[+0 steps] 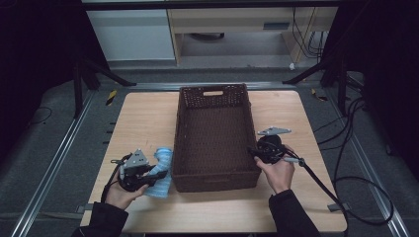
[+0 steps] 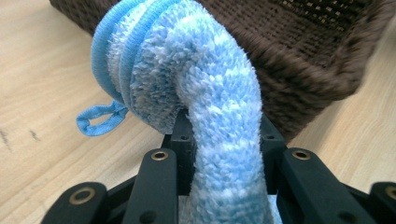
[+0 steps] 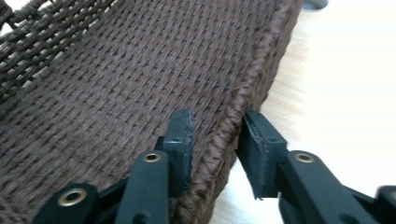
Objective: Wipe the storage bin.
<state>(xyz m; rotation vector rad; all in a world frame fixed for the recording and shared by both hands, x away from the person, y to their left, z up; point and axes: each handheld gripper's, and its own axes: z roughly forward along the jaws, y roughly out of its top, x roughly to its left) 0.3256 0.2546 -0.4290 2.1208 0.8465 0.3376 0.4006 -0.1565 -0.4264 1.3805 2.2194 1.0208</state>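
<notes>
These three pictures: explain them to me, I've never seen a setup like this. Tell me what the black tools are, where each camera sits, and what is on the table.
A person sits at a wooden table and holds a black two-jaw gripper in each hand. The high view looks down from above; the other two cameras ride on the grippers and look along their jaws.

On the table stands a brown woven basket.

The left gripper is clamped on a fluffy blue and white cloth, folded over, with a small blue loop at its edge, just beside the basket.

The right gripper straddles the basket's right rim, one jaw inside and one outside. A gap shows at the outer jaw, so it seems not to pinch.
</notes>
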